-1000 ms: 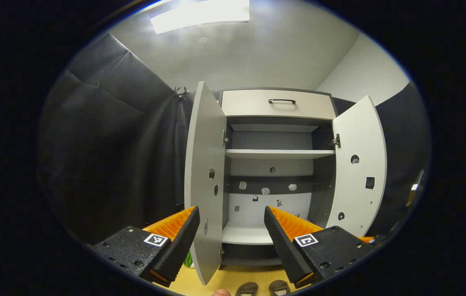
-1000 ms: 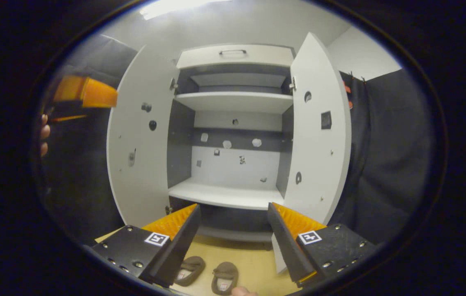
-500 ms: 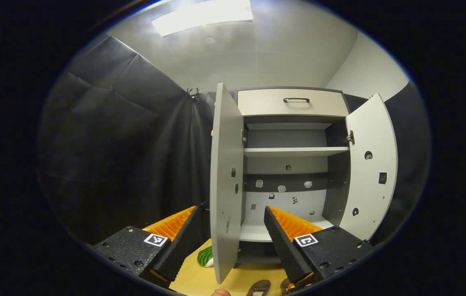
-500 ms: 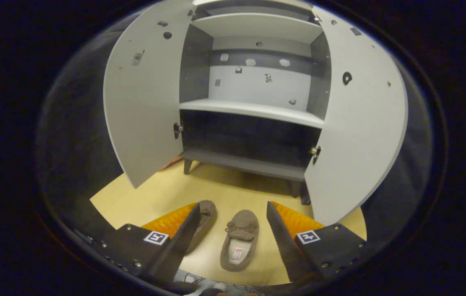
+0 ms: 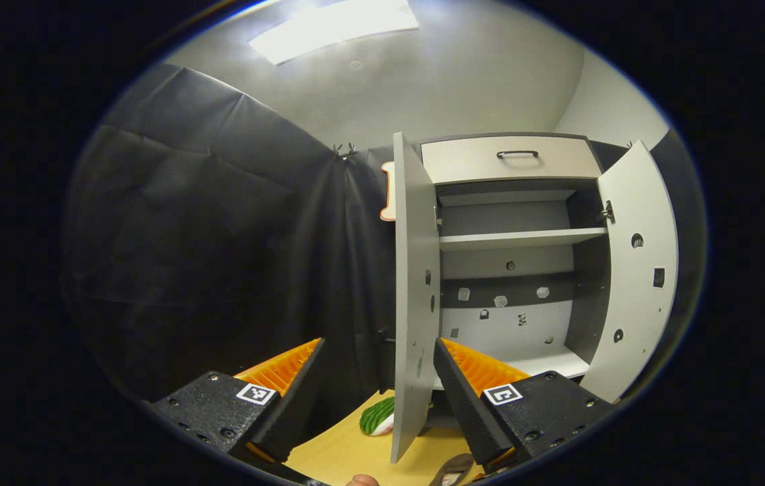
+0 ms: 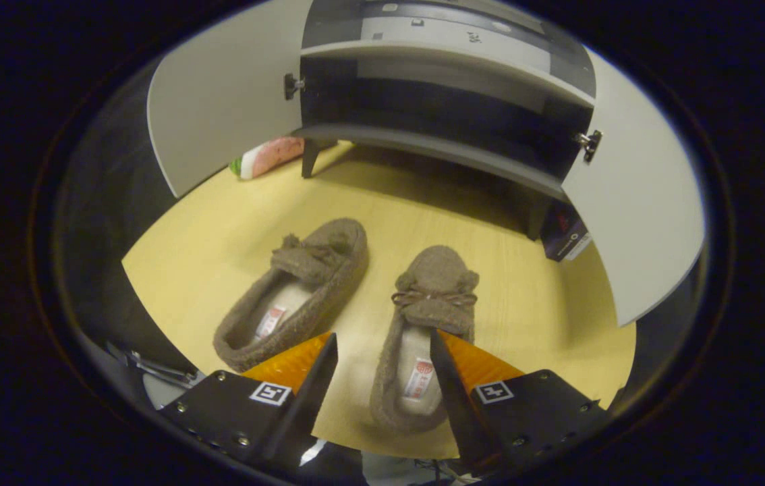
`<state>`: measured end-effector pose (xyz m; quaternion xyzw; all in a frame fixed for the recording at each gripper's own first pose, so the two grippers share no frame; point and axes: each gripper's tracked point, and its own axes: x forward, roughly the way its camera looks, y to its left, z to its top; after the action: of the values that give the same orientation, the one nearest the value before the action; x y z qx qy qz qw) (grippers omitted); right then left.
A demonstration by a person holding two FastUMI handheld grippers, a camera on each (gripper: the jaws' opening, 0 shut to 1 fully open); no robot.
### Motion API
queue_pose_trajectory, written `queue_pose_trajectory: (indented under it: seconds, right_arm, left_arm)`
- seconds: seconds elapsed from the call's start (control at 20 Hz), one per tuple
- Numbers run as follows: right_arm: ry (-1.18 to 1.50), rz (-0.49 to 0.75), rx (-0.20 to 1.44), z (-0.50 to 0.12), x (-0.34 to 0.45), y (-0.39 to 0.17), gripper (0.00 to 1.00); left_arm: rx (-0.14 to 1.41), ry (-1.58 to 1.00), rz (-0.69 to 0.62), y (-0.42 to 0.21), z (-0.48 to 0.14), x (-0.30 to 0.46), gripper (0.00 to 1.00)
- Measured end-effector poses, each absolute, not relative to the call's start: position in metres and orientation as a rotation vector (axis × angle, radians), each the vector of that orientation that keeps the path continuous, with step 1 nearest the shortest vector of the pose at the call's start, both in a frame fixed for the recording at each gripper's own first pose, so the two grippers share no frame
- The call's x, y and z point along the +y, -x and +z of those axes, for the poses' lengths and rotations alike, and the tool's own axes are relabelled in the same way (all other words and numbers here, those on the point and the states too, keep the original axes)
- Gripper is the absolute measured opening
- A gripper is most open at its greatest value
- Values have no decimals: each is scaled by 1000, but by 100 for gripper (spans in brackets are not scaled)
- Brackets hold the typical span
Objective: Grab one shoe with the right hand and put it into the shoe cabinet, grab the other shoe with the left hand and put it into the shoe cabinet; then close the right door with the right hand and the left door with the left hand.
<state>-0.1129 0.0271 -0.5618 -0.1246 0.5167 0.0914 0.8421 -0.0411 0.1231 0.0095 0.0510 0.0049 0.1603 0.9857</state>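
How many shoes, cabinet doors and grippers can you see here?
Shoes: 2, a left shoe and a right shoe
Cabinet doors: 2, left door, right door, both open
Grippers: 2, left gripper, right gripper
Total: 6

- Left gripper view faced the shoe cabinet [image 5: 511,270] level, from some way off; left door [image 5: 415,297] stood edge-on between the fingers.
- Right gripper view looked steeply down, near the floor [image 6: 234,223]; one shoe [image 6: 423,337] lay between the fingers.
- Shared: cabinet, both doors.
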Motion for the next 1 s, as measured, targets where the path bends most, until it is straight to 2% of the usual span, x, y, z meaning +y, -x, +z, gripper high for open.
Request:
queue_pose_trajectory:
  seconds: [0.1, 0.15, 0.3, 0.35, 0.45, 0.5, 0.55, 0.6, 0.7, 0.75, 0.8, 0.85, 1.0]
  right_arm:
    - [321, 193, 1113, -576, 21, 120, 83]
    - [339, 197, 1121, -583, 21, 122, 66]
    - [454, 202, 1090, -588, 12, 121, 63]
    - [477, 203, 1083, -590, 13, 119, 29]
    - [519, 201, 1066, -592, 10, 119, 32]
    - [503, 183, 1074, -589, 10, 122, 32]
    - [473, 178, 1077, -590, 10, 120, 11]
    - [438, 171, 1099, -591, 10, 121, 11]
    - [371, 141, 1099, -588, 5, 115, 11]
    - [340, 138, 1111, -586, 3, 117, 1]
    - [327, 138, 1107, -581, 1, 117, 1]
    - [323, 137, 1100, -577, -1, 115, 1]
    - [256, 123, 1070, -555, 0, 110, 1]
  left_arm:
    - [16, -110, 337, 43, 8, 128, 96]
    - [18, -112, 343, 43, 8, 130, 96]
    - [28, -110, 357, 48, 6, 136, 96]
    - [29, -110, 361, 49, 6, 138, 96]
    - [29, -109, 370, 51, 5, 143, 96]
    - [31, -109, 372, 52, 5, 143, 92]
    - [31, -108, 375, 52, 5, 144, 96]
    - [31, -105, 376, 52, 5, 145, 92]
    - [34, -100, 370, 52, 3, 145, 96]
    - [34, -99, 368, 52, 3, 144, 96]
    - [32, -98, 365, 52, 3, 143, 93]
    - [31, -97, 360, 51, 3, 142, 96]
    - [29, -93, 346, 48, 2, 139, 96]
